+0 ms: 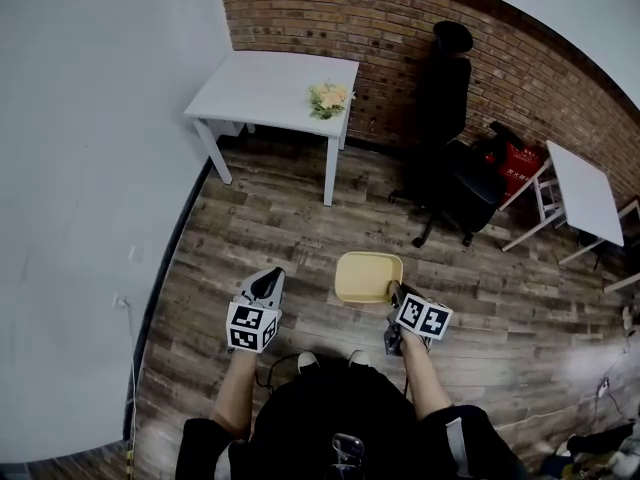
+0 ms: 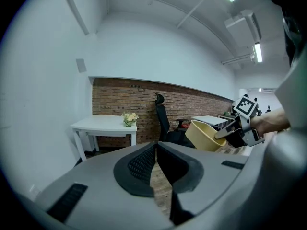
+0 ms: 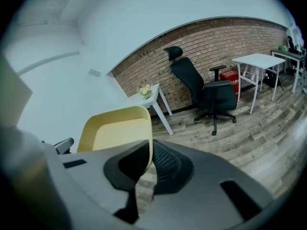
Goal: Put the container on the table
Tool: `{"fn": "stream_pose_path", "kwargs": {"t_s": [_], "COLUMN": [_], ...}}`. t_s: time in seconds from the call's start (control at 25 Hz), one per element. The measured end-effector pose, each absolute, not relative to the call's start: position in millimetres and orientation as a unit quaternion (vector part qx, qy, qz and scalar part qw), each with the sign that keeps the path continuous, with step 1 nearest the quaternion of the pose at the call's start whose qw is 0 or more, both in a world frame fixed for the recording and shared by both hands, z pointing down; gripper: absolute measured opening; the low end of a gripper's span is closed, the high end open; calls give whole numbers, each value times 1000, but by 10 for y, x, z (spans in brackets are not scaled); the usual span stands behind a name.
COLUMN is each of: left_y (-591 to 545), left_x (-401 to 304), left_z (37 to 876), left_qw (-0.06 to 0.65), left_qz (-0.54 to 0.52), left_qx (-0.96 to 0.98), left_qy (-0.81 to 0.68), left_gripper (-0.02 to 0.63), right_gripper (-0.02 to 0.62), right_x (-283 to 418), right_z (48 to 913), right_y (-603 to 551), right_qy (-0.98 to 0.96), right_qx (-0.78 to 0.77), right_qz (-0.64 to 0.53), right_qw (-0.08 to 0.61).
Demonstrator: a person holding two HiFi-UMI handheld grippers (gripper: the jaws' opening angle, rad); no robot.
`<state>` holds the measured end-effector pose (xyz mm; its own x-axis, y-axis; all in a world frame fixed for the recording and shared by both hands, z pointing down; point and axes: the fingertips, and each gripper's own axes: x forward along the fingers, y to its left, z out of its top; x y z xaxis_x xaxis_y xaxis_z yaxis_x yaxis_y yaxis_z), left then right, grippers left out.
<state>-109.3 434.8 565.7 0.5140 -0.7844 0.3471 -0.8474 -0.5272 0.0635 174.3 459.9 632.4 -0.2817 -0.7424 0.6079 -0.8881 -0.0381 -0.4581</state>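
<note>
**Container held by one rim, table well ahead**

Head view: the person stands on the wood floor [image 1: 300,228]. The right gripper [image 1: 396,295] pinches the near right rim of the yellow container [image 1: 368,275], which hangs above the floor, well apart from the white table [image 1: 270,83] by the brick wall. The left gripper [image 1: 267,284] is off to the left and touches nothing. A bunch of flowers [image 1: 329,98] sits at the table's right edge; the rest of the top is bare. An office chair [image 1: 452,173] stands to the right of the path, with a second table [image 1: 585,193] beyond it.

Left gripper view: its jaws are pressed together with nothing between them. The container shows at the right, tilted, with its open side towards this camera.

Right gripper view: the two jaws clamp the container's thin wall, one pad inside and one outside.

Risks, as I judge them: a grip on one rim lets the container swing or slip on the way over, and a landing too near the table's edge or the flowers could tip it or knock them. The floor between the person and the table looks open, so a straight approach, left of the chair, to the bare left part of the top looks safest.
</note>
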Motion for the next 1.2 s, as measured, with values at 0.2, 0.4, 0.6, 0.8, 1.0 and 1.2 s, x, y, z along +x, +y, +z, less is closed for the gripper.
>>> {"fn": "stream_pose_path", "kwargs": {"t_s": [0.2,0.4,0.6,0.8,1.0,1.2], "left_y": [4340,4287,4208,4016,3664,3184], "left_x": [-1253,-1383,-1389,-1338,-1285,-1202], "left_z": [5666,5699,5730,5746,5750,5711], "left_qw": [109,107,110,111,106,105], "left_qz": [142,147,144,145,152,154], "left_qx": [869,873,874,875,875,874], "left_qy": [-461,-453,-451,-449,-447,-450], "left_gripper": [25,25,25,25,25,25], "right_gripper": [33,32,32,32,33,34], "right_x": [1582,1475,1470,1507,1496,1541], "right_z": [6296,6230,6216,6250,6298,6310], "right_y": [4594,4561,4486,4252,3866,3392], "right_qy": [-684,-680,-683,-682,-686,-688], "right_qx": [601,609,608,609,602,597], "right_qz": [406,401,398,399,403,406], "right_qw": [82,71,69,70,65,67]}}
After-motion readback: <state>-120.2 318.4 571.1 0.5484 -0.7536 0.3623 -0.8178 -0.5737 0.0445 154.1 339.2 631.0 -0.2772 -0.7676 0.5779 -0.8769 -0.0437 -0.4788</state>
